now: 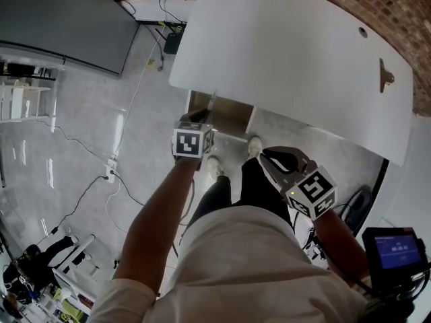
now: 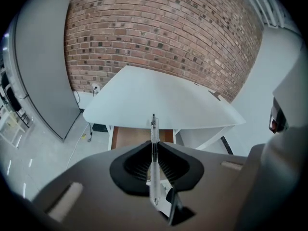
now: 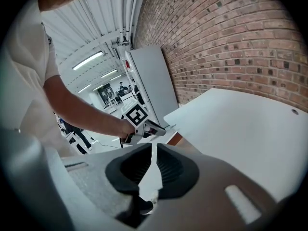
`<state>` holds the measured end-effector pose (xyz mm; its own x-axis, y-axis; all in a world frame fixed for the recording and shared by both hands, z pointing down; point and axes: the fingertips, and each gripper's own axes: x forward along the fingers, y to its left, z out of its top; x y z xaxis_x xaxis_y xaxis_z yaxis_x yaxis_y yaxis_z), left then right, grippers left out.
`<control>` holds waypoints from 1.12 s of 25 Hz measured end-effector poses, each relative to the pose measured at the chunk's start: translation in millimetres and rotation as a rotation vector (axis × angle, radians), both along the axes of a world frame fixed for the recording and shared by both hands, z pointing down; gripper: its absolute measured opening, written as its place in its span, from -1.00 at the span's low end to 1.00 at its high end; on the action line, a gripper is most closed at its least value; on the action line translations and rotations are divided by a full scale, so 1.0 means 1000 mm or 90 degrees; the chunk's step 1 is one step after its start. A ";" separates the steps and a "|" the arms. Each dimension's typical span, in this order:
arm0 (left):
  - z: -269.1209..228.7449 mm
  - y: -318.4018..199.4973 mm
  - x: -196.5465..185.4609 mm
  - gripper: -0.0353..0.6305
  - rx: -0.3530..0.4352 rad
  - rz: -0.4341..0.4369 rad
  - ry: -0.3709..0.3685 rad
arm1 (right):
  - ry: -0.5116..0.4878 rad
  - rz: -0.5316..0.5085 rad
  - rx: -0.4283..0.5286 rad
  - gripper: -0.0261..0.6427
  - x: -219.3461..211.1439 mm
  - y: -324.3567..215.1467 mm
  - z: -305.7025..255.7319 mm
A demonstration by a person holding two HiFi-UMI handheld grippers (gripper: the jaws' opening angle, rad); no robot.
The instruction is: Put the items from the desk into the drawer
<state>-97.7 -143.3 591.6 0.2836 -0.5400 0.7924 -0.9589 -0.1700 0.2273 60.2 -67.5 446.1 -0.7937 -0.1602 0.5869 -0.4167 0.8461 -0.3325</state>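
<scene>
My left gripper (image 1: 200, 121) is shut on a slim clear pen (image 2: 154, 137), which points forward over the open brown drawer (image 1: 225, 116) under the white desk (image 1: 289, 52). In the left gripper view the pen tip sits just above the drawer's (image 2: 137, 136) inside, at the desk (image 2: 159, 100) edge. My right gripper (image 1: 271, 157) hangs lower right, in front of the desk, shut with nothing in it (image 3: 153, 147). Its camera sees the left gripper (image 3: 143, 125) by the drawer (image 3: 175, 138). A small brown object (image 1: 385, 76) lies on the desk's far right.
A grey cabinet (image 1: 60, 19) stands at the left, with cables (image 1: 128, 113) across the floor. The brick wall (image 2: 159, 32) runs behind the desk. The person's shoes (image 1: 214, 167) are just before the drawer. A dark device with a lit screen (image 1: 397, 247) sits at the lower right.
</scene>
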 end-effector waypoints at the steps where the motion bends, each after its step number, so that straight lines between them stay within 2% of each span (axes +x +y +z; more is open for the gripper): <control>1: 0.005 0.009 -0.003 -0.75 -0.001 0.002 0.002 | 0.002 0.001 0.000 -0.82 -0.004 0.009 0.003; 7: 0.017 0.028 -0.004 -0.75 -0.011 0.017 0.019 | 0.015 0.007 -0.007 -0.82 -0.008 0.028 0.007; 13: 0.052 0.031 0.007 -0.75 -0.019 0.025 0.031 | 0.034 0.015 -0.016 -0.82 0.002 0.043 0.024; 28: 0.129 -0.014 0.021 -0.75 -0.009 0.002 0.033 | 0.038 0.006 -0.089 -0.82 0.027 0.039 0.061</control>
<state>-77.1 -157.7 720.6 0.3256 -0.5282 0.7842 -0.9454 -0.1690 0.2786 86.8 -28.2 507.6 -0.7556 -0.0816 0.6500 -0.4473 0.7892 -0.4209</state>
